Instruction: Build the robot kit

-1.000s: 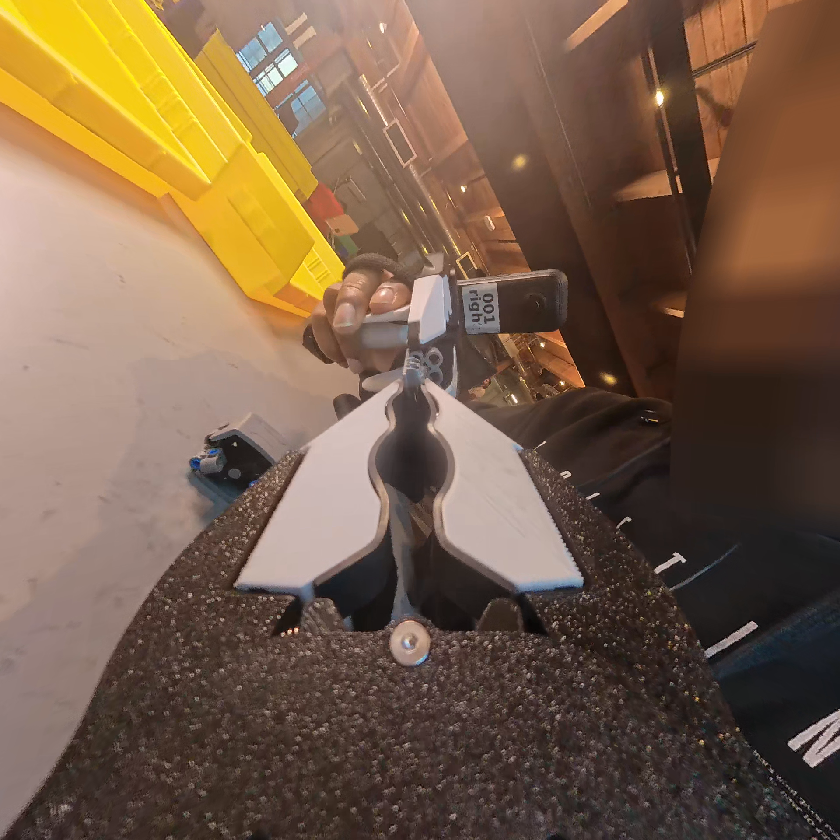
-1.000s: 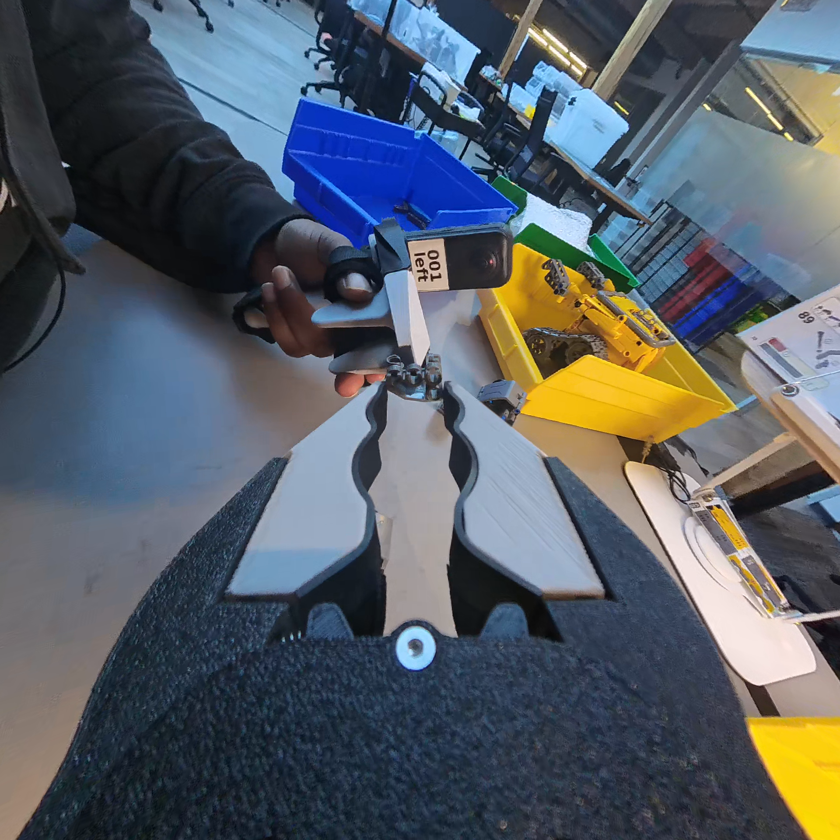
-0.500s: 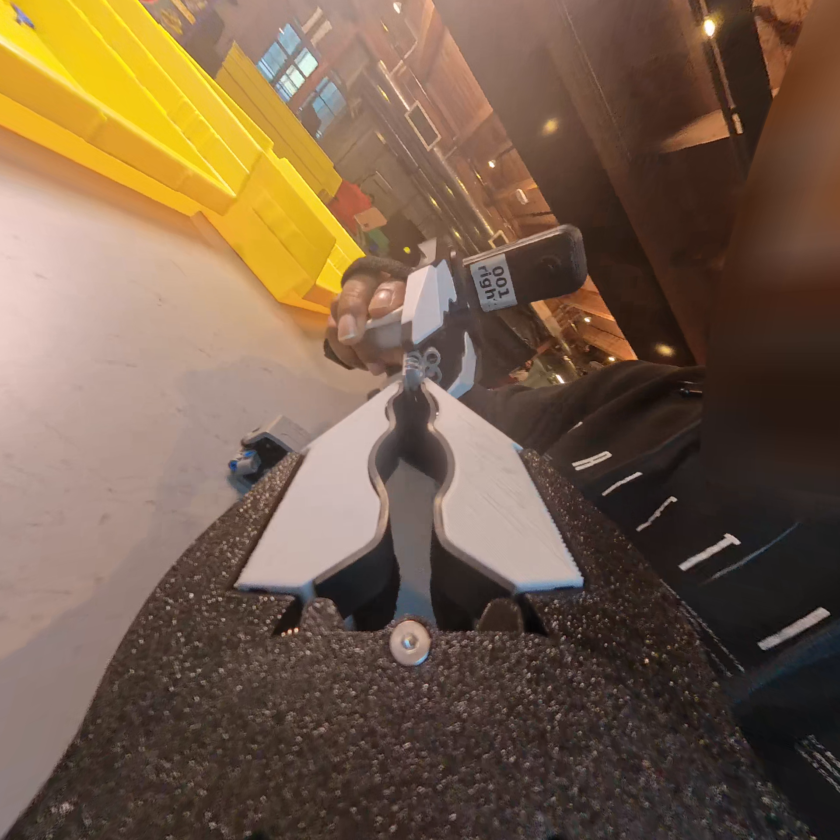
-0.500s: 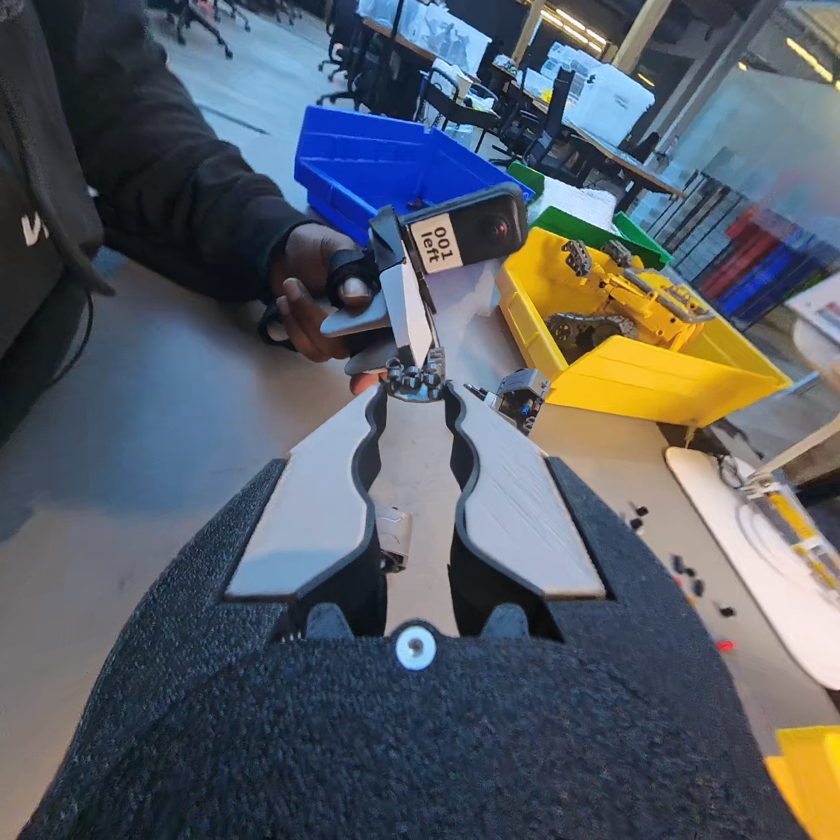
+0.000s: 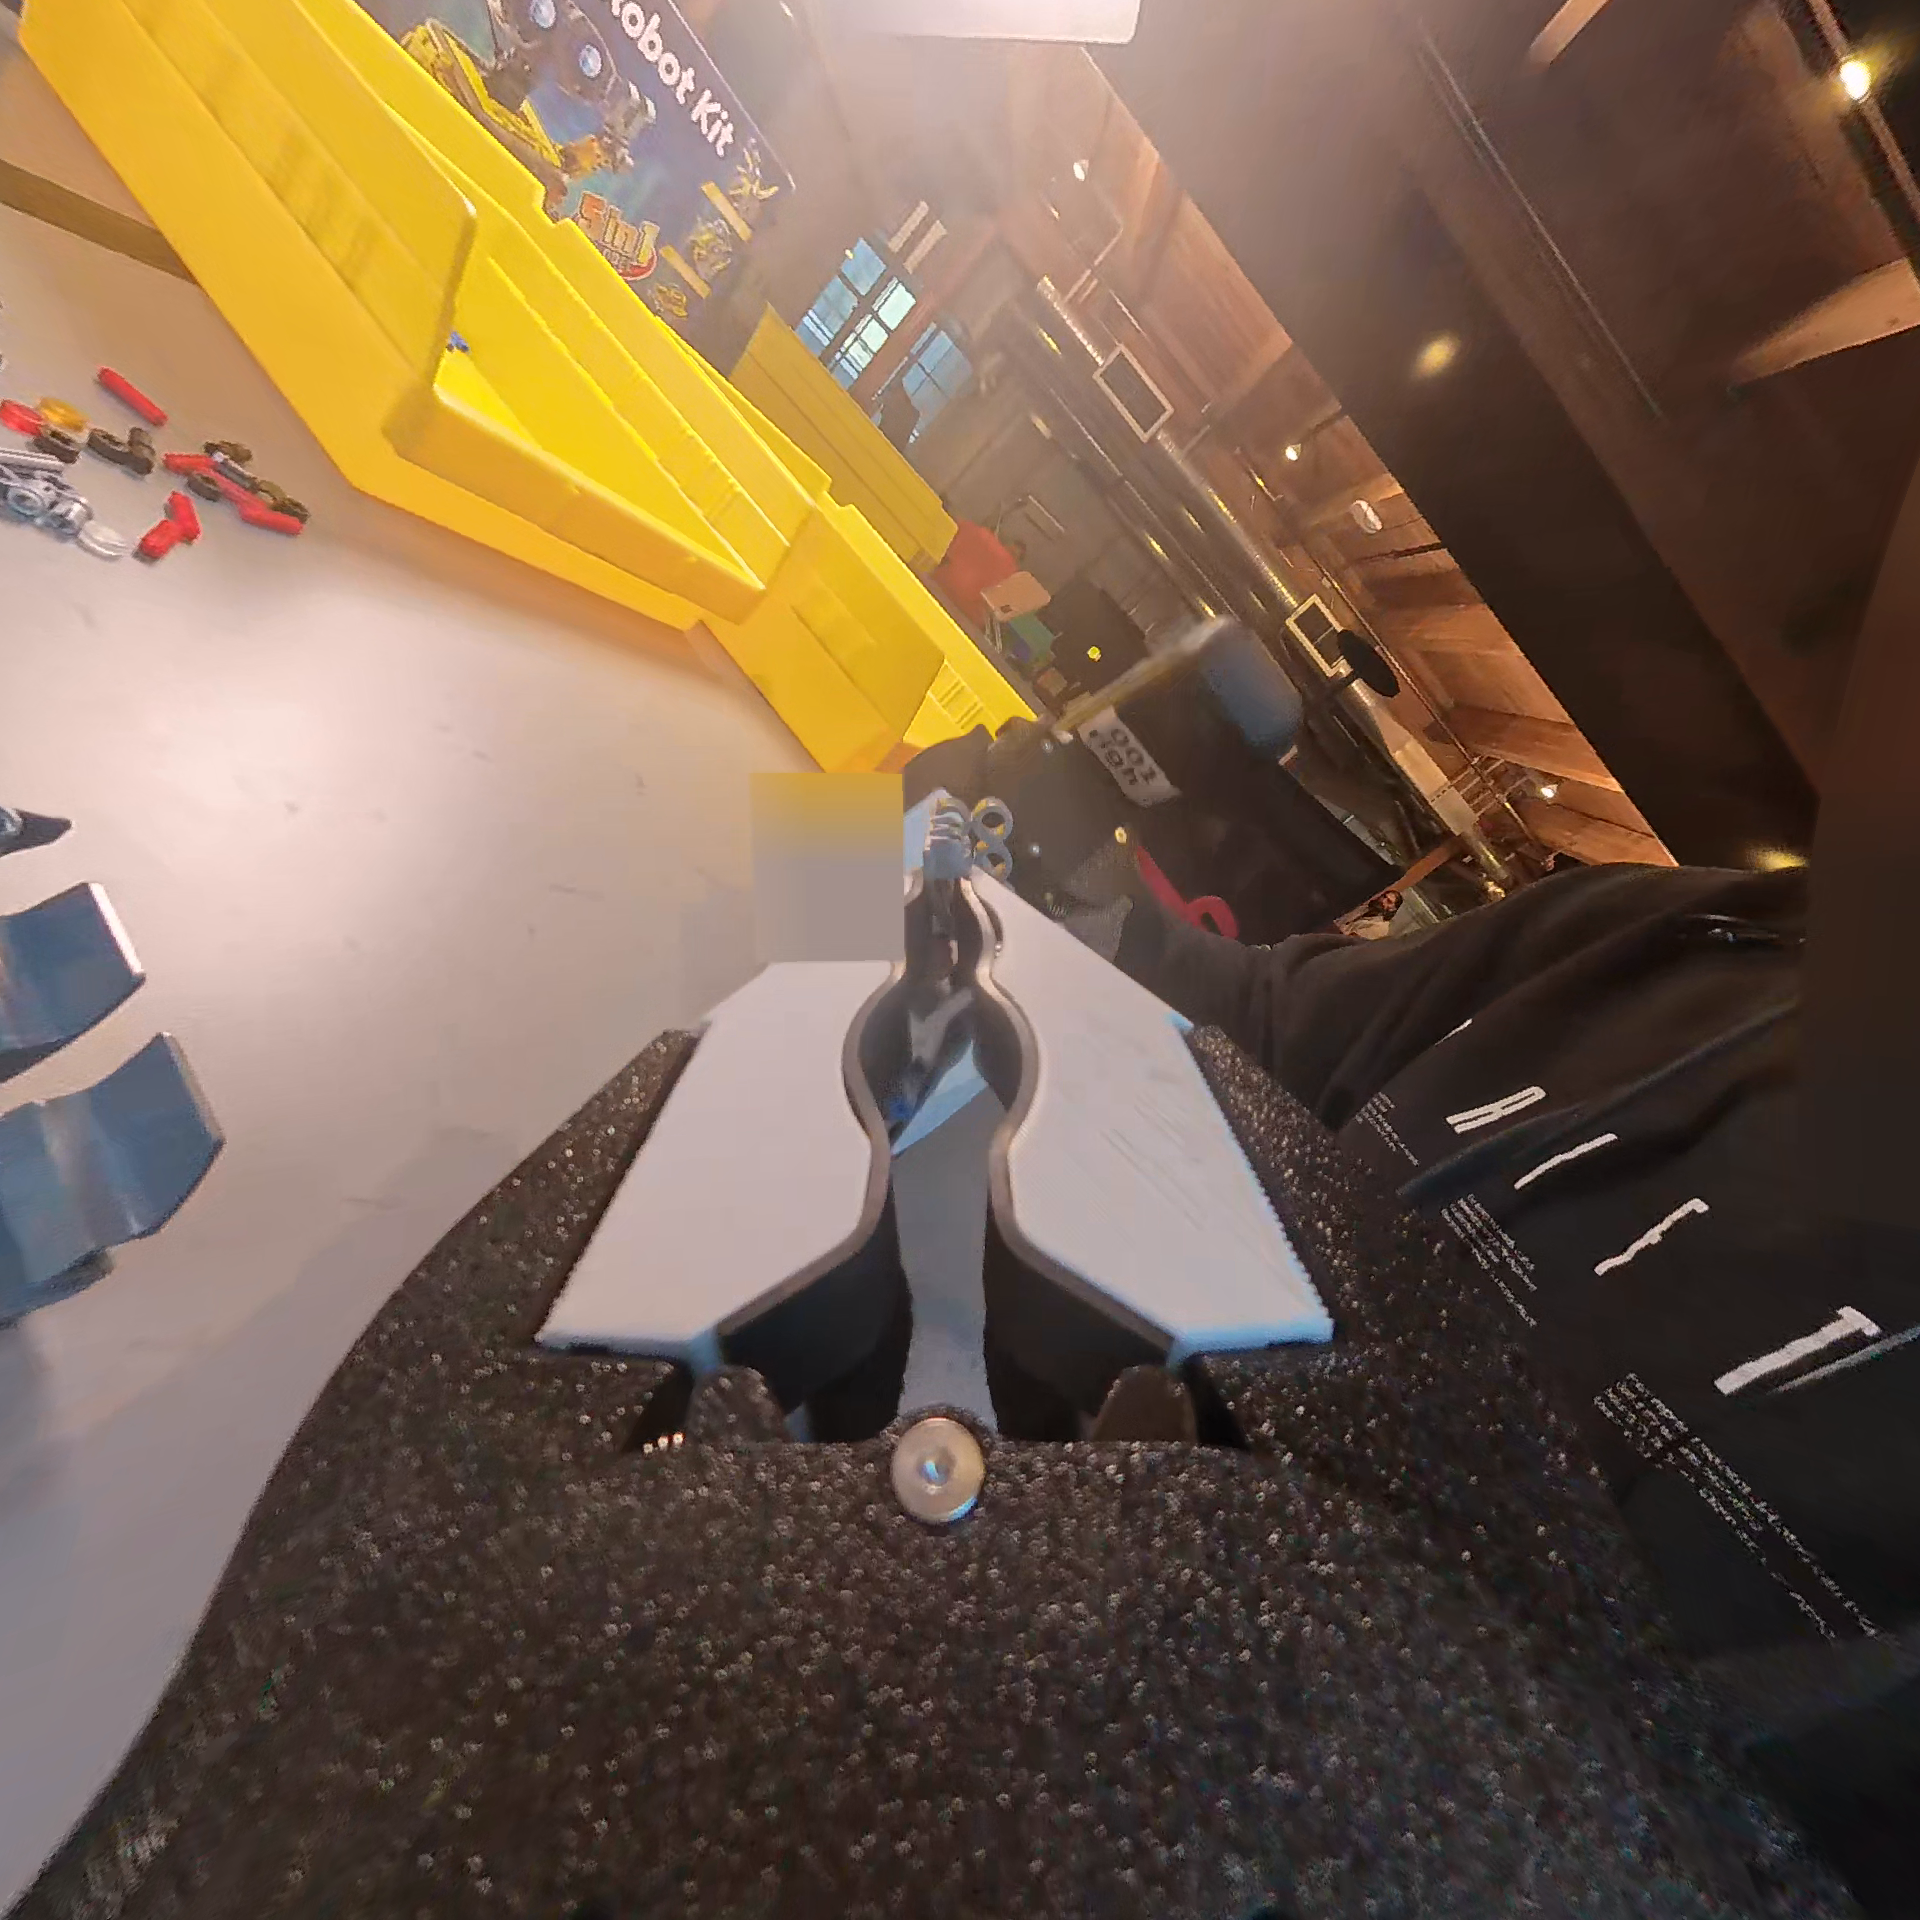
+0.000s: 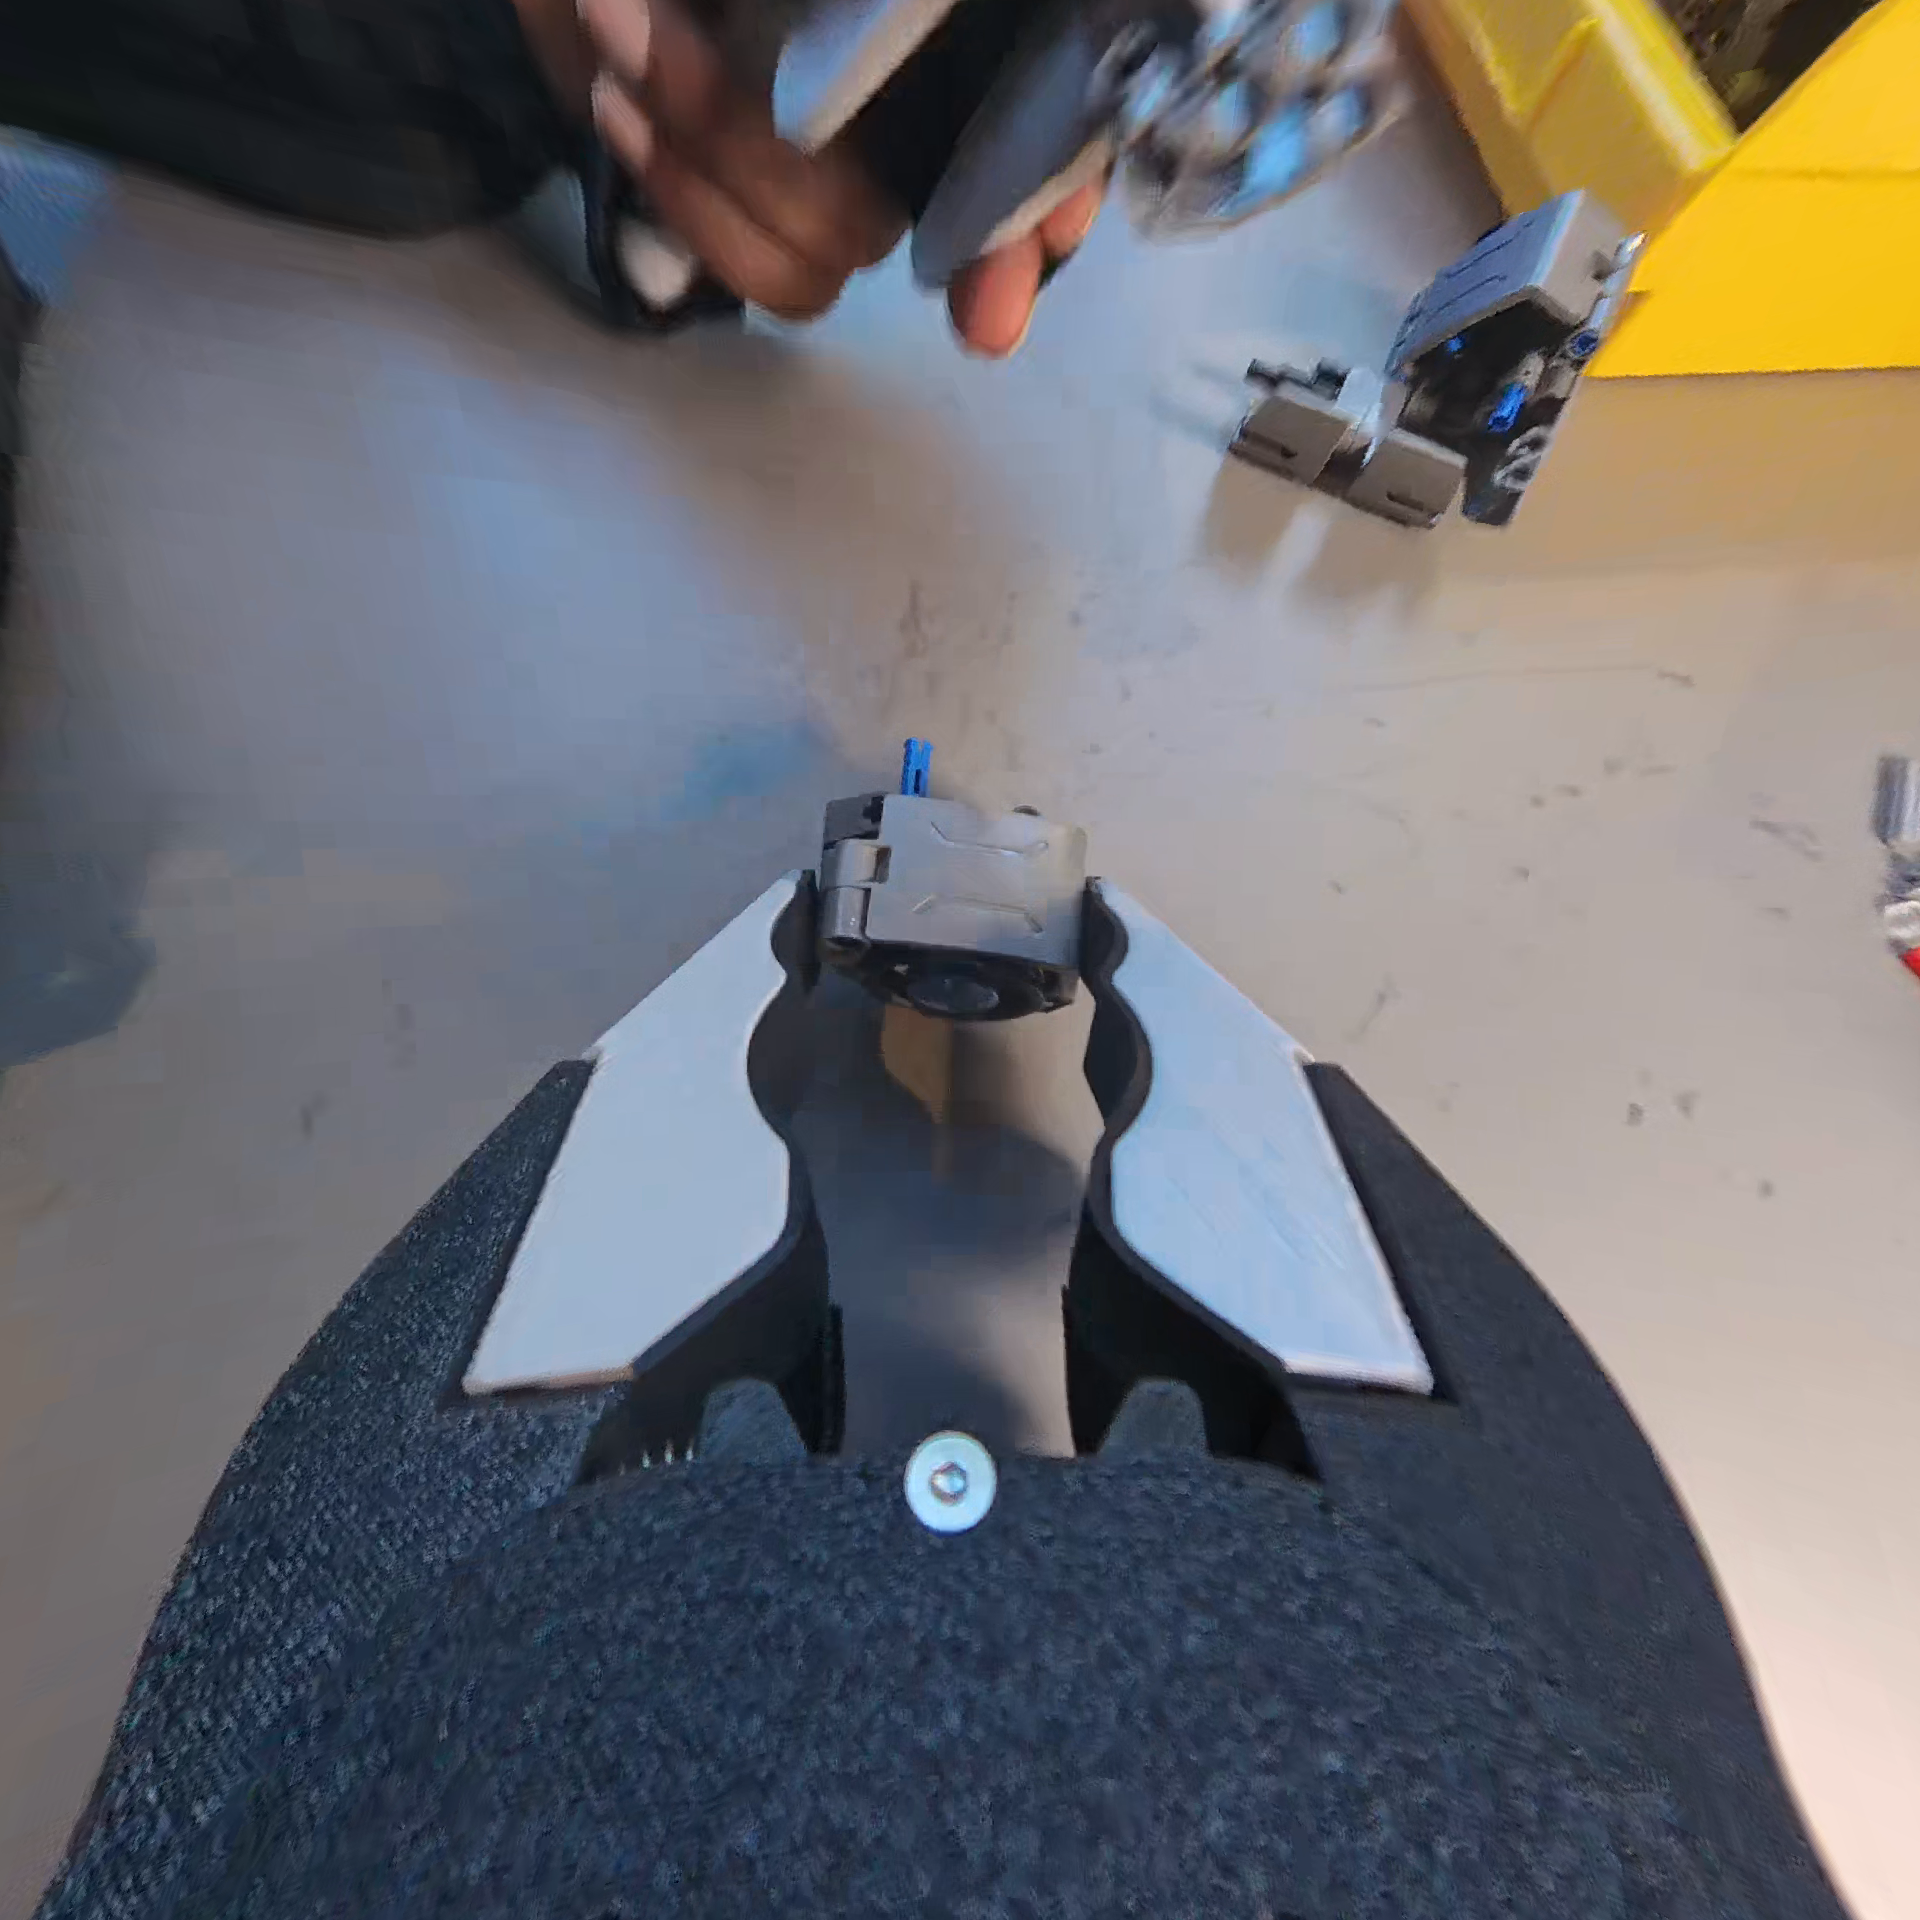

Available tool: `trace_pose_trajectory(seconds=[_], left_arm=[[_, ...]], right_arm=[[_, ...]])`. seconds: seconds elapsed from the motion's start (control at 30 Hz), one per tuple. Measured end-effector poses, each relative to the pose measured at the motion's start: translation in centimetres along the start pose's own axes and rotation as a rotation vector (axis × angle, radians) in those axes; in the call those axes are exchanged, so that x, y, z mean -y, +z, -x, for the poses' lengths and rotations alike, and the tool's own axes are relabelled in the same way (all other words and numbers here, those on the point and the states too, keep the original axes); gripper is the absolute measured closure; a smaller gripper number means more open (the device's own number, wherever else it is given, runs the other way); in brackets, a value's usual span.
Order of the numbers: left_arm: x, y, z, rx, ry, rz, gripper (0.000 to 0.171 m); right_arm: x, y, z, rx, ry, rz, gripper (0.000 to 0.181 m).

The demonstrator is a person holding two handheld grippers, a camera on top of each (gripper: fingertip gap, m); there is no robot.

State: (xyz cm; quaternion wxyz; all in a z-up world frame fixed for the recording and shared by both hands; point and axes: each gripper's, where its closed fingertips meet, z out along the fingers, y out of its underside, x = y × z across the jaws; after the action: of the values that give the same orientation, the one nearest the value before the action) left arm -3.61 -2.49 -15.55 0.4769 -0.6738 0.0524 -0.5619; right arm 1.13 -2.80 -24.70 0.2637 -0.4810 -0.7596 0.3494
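Left gripper [image 5: 948, 883]: jaws nearly closed, pinching a small grey beam-and-spring assembly [image 5: 961, 831] at the tips. Right gripper [image 6: 951, 914]: jaws spread wide, flanking a grey hinged block [image 6: 951, 883] on the tabletop [image 6: 416, 675]; contact unclear. Beyond its right fingertip, well apart, a larger grey module [image 6: 1455, 374] beside a yellow bin [image 6: 1787, 281].

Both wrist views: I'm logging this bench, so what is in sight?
grey block: one, grey with blue peg, between right claw tips
grey assembly: one, grey and blue, on table by yellow bin
small part: one, grey, pinched at left claw tips
loose pieces: several, red and black, on table
yellow bin: several, along table edge
table: one, pale
left claw: shut on part
right claw: around block
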Motion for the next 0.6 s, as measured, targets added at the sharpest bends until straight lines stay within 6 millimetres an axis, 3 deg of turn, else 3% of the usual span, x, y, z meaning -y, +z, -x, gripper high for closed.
trace_pose_trajectory(seconds=[0.13,0.23,0.6], left_arm=[[-0.8,0.3,-0.6,-0.023,0.050,0.061,0.168],[-1.7,0.7,-1.1,-0.041,0.098,0.113,0.168],[-2.7,1.1,-2.9,-0.125,0.160,0.161,0.169]], right_arm=[[4.0,-2.4,-0.7,0.143,0.317,-0.267,0.133],[5.6,-3.9,-0.5,0.287,0.480,-0.392,0.133],[6.5,-4.4,1.5,0.431,0.547,-0.407,0.133]])
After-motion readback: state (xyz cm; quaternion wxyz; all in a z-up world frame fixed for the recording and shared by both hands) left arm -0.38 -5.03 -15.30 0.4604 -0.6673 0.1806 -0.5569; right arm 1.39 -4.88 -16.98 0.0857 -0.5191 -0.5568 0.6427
